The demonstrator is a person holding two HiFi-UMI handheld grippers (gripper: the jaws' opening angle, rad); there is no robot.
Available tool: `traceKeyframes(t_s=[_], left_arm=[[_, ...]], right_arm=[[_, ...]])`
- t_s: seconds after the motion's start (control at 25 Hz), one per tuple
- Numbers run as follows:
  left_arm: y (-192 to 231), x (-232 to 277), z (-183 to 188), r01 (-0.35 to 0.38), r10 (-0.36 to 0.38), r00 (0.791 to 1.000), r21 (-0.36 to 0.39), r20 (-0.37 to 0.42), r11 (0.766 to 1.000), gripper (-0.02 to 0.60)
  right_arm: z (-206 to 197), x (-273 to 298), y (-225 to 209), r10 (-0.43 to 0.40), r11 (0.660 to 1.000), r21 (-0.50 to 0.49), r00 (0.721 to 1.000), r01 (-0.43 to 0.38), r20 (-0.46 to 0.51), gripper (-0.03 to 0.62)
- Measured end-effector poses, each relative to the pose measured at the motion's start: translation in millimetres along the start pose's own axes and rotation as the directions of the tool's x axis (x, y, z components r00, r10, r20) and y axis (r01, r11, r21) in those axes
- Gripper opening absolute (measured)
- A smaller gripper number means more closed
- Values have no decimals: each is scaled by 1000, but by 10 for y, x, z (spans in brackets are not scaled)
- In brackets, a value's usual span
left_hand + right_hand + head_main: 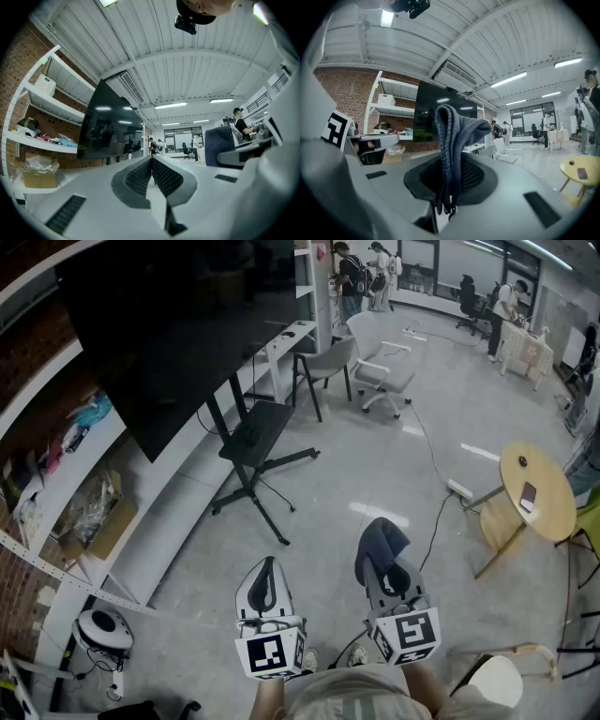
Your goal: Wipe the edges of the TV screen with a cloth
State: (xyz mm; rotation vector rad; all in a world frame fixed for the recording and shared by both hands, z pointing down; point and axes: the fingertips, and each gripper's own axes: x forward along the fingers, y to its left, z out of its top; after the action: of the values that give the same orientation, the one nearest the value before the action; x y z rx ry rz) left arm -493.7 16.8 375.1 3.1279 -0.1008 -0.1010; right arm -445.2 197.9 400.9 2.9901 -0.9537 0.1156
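Our right tongs (pixel 451 165) are clamped on the cloth (pixel 454 126), a dark knitted fold that rises from between the jaws and flops over at its top. Our left tongs (pixel 152 169) are pressed together with nothing between them. Both hang over the floor (pixel 375 474), well apart from the TV screen (pixel 178 324), which sits on its stand (pixel 251 451) beside the shelves (pixel 84 474). The cloth looks soft, light and limp. We judge the hold near its gathered end sound, leaving the folded top free to trail along the edges. The screen looks fragile, so light pressure suits.
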Motion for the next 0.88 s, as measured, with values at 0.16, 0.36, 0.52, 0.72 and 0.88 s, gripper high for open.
traceKeyframes(t_s=[0.16,0.36,0.52,0.72,0.88], left_arm=[[-69,12,-24,4,-4,1000,-4,-5,1000,14],[-248,60,-68,20,-20,1000,-3,-23,1000,14],[-487,85,-112,29,-29,999,4,-29,1000,14],[-737,130,-212,5,-4,999,17,-38,1000,14],[-862,154,-236,-15,16,999,16,-31,1000,14]], right_arm=[[53,-47,-92,-6,1000,-12,1000,6,-3,64],[86,-138,-253,-16,999,-36,1000,16,0,64],[34,-257,-463,-7,1000,-3,1000,7,15,64],[-50,-413,-769,17,1000,12,1000,-17,16,64],[-156,-452,-976,29,999,17,1000,-29,-5,64]])
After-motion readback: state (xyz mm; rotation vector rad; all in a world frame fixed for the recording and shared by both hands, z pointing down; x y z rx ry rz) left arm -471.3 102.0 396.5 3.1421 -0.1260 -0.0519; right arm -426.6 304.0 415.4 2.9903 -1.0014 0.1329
